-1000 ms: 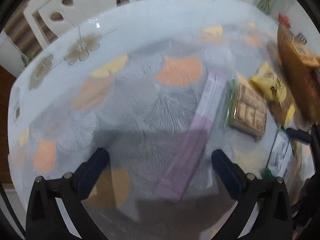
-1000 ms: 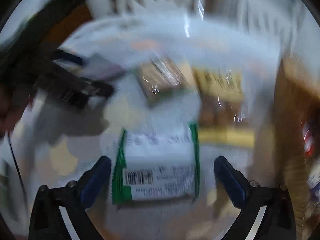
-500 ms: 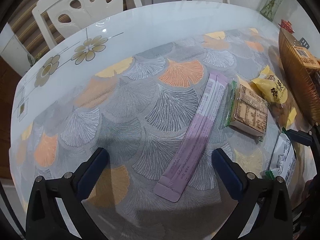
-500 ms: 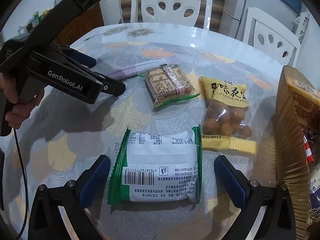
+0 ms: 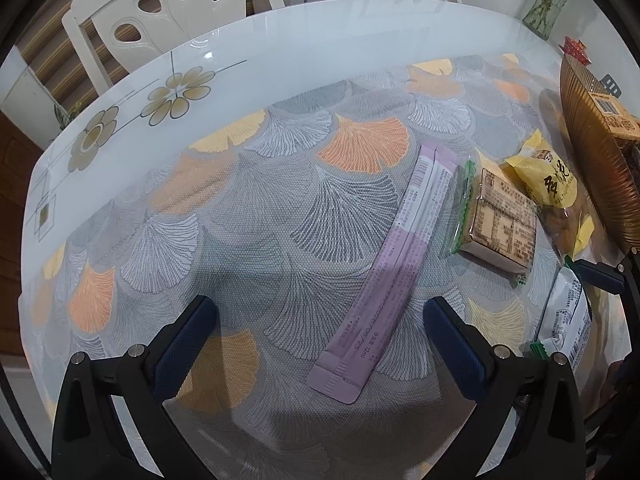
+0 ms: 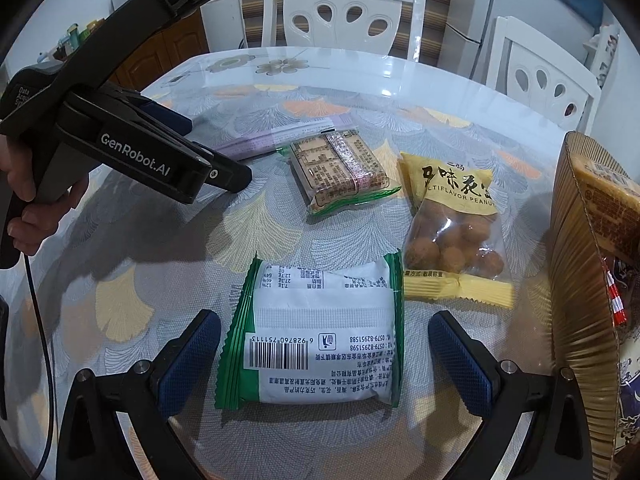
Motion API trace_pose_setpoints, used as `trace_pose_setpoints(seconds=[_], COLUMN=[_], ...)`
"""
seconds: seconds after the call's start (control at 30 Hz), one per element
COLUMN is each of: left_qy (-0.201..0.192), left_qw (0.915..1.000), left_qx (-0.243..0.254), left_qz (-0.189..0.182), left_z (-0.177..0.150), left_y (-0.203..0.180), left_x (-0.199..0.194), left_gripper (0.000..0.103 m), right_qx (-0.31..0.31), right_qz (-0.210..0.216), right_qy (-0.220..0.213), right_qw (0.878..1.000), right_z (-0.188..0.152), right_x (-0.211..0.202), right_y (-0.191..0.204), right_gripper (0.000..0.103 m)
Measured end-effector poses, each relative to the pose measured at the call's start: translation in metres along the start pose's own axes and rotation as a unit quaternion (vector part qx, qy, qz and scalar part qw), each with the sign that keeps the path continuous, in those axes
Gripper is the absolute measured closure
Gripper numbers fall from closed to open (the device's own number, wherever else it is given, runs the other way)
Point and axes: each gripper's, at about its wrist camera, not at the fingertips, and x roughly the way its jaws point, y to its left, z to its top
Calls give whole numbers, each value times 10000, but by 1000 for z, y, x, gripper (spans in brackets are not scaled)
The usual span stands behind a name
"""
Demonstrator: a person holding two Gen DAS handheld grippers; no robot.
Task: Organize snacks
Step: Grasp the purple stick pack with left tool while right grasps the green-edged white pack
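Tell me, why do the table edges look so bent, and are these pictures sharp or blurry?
Left wrist view: fisheye lens curves the table rim, glare streaks its glass, the gripper casts a soft shadow, and the purple sachet is sharp. Right wrist view: the same bending, dark corners, crisp barcode on the green-edged packet.

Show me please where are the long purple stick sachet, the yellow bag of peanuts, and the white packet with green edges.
long purple stick sachet [image 5: 394, 268]: left wrist view, middle of its length.
yellow bag of peanuts [image 6: 456, 190]: right wrist view, printed yellow upper part.
white packet with green edges [image 6: 320, 332]: right wrist view, white centre above the barcode.
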Motion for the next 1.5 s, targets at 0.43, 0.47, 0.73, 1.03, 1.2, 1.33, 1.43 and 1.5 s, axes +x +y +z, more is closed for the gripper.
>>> trace_pose_setpoints(seconds=[0.43, 0.47, 0.73, 1.03, 1.2, 1.33, 1.43, 1.5], left_qy=[96, 110, 247, 302, 278, 189, -12, -57], left_qw=[10000, 9999, 9997, 9995, 9996, 9997, 10000, 9999], left_qx=[1, -2, 1, 70, -38, -124, 74, 110], left_qz=[4, 11, 46, 36, 99, 30, -27, -6], left_z=[9, 10, 21, 34, 37, 32, 28, 25], left_y=[0, 0, -1, -2, -4, -13, -30, -42], left_x=[7, 7, 10, 12, 11, 5, -6, -11], left_gripper=[0, 0, 0, 0, 0, 17, 66, 86], right_qx=[93, 143, 402, 613, 653, 627, 535, 440], right_qz=[17, 0, -159, -255, -255, -215, -94, -25], right_qy=[233, 225, 307, 437, 569, 681, 797, 761], right_qw=[9997, 9996, 9986, 9968, 9959, 9955, 9953, 9961], right_z=[7, 7, 6, 7, 9, 11, 16, 19], right_x=[5, 4, 3, 3, 4, 5, 1, -10], right_y=[0, 0, 1, 1, 0, 0, -2, -1], right_gripper=[0, 0, 0, 0, 0, 0, 31, 49])
